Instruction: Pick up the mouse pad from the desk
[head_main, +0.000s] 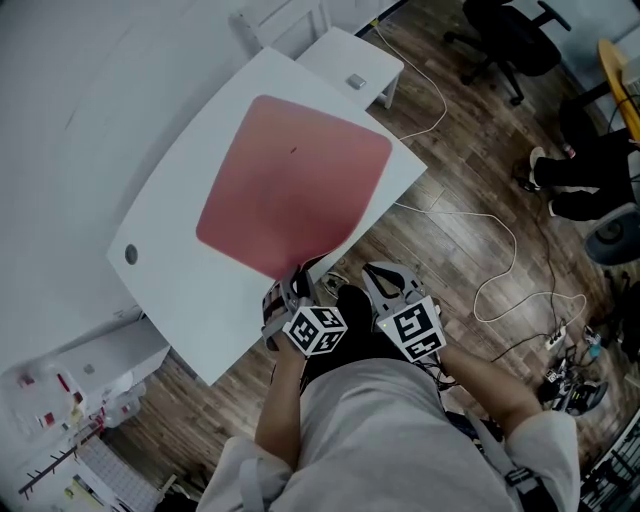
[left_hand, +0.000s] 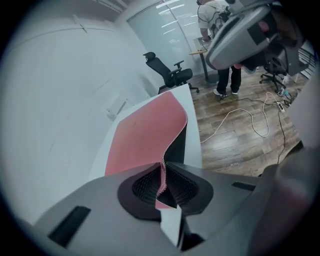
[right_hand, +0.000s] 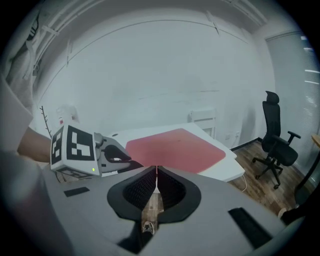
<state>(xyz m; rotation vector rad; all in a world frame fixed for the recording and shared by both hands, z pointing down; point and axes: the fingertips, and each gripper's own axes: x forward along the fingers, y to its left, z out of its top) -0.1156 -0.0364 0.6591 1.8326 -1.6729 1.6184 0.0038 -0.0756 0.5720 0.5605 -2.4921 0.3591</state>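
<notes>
**A:** Where's the pad?
**B:** The mouse pad (head_main: 295, 185) lies mostly flat on the desk (head_main: 190, 290). Only the near corner is up. My left gripper (head_main: 298, 278) is clamped on that corner. In the left gripper view the black underside curls up from the desk edge into the jaws.
**A:** Right side?
**B:** My right gripper (right_hand: 156, 180) is clenched on nothing, jaws together. It hangs off the desk's near edge over the floor (head_main: 470, 230), just beside the left one.
**A:** What worries you?
**B:** Shallow bite. Just a sliver of corner is held, and the sheet is floppy. As more of it leaves the desk, the hanging weight loads that sliver. I reckon it could peel out sideways.
**A:** Anything else?
**B:** The rubber back probably grips the desktop. If I pull along the surface instead of up, it may drag and tug free of the jaws. The pad is also kinked right at the jaws, so a sharp lift could fold it over on itself.
**A:** Fallback?
**B:** None ready. The right jaws would have to open before taking a second edge. If the left slips, I'd expect the pad to flop back on the desk or slide off the near edge to the floor.
</notes>
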